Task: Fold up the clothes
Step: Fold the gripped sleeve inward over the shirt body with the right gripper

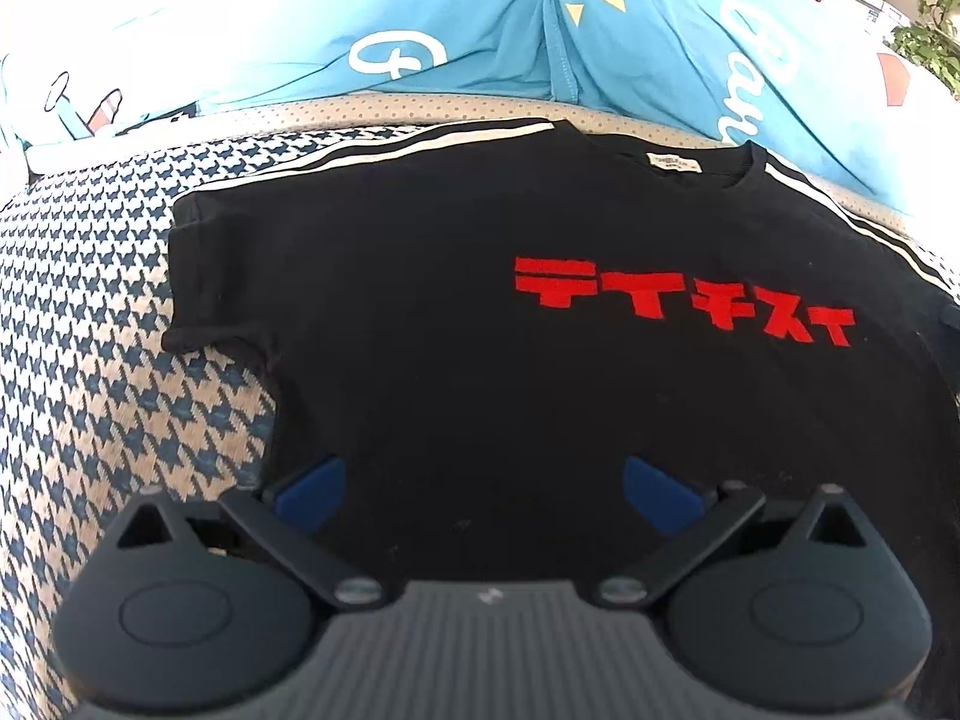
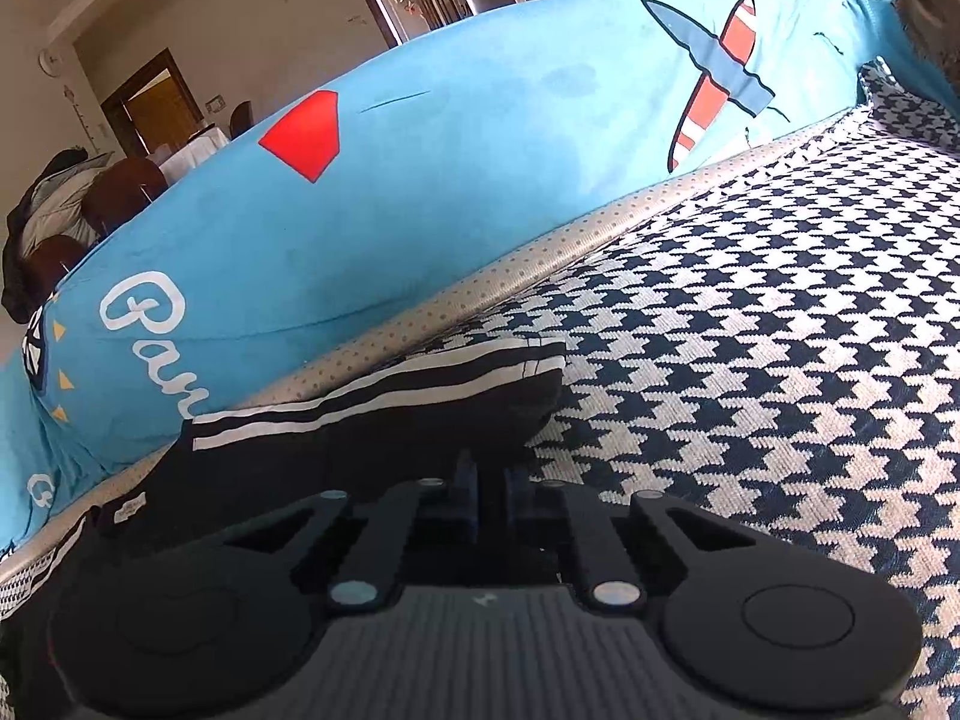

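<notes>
1. Black cotton is what I work with: a black T-shirt (image 1: 480, 312) with red lettering (image 1: 678, 300) and white-striped shoulders lies flat, chest up, on the houndstooth cover (image 1: 102, 360) of the seat, its collar toward the back edge where the blue cushions (image 1: 300, 30) stand
2. My right gripper (image 2: 491, 489) has its blue pads pressed almost together; they sit at the shirt's right sleeve (image 2: 420, 396), and I judge they pinch a thin layer of its fabric, though the cloth right between the pads is too dark to make out for certain
3. My left gripper (image 1: 483, 480) hangs over the lower body of the shirt with its jaws spread wide, both blue fingers (image 1: 312, 483) apart and nothing between them; whether the tips touch the cloth I cannot tell
4. The step in hand, as I read it, is folding that sleeve inward over the chest. To do it well I would lift only enough to free the sleeve from the cover, carry it toward the lettering, and lay it so the fold runs straight from shoulder to hem
5. My left should press the body down near the fold line so the whole shirt does not drag sideways
6. Pose: my right points shallowly down toward the back edge; my left tips steeply down onto the shirt
</notes>
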`<state>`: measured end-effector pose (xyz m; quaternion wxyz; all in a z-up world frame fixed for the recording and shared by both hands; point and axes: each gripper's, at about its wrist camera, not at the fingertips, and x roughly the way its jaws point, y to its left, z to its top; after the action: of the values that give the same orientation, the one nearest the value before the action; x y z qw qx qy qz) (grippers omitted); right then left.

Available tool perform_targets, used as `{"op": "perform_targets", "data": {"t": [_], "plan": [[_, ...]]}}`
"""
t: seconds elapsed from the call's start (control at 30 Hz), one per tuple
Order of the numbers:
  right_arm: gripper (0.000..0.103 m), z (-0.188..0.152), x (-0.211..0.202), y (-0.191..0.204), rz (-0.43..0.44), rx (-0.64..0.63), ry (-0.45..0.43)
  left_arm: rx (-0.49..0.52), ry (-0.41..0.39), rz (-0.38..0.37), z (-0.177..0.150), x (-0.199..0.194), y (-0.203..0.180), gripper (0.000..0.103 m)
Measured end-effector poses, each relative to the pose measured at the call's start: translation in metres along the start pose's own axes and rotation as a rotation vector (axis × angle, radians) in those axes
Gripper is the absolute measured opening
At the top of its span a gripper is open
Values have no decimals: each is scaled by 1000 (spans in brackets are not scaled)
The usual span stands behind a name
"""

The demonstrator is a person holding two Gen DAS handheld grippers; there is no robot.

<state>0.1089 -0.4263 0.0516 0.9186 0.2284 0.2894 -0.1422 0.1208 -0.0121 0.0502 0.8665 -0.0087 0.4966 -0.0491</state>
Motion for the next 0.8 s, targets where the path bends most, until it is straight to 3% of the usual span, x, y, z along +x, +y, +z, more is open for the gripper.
{"op": "perform_targets", "data": {"t": [0.17, 0.4, 0.67, 0.8], "plan": [[10, 4, -15, 23, 36, -62, -52, -2, 5, 2, -1, 0, 1, 103], [10, -8, -31, 79, 196, -227, -62, 0, 3, 3, -1, 0, 2, 103], [21, -53, -10, 123, 358, -426, 163, 6, 2, 0, -2, -1, 3, 103], [28, -54, -13, 122, 397, -429, 194, 0, -2, -2, -2, -2, 6, 103]]}}
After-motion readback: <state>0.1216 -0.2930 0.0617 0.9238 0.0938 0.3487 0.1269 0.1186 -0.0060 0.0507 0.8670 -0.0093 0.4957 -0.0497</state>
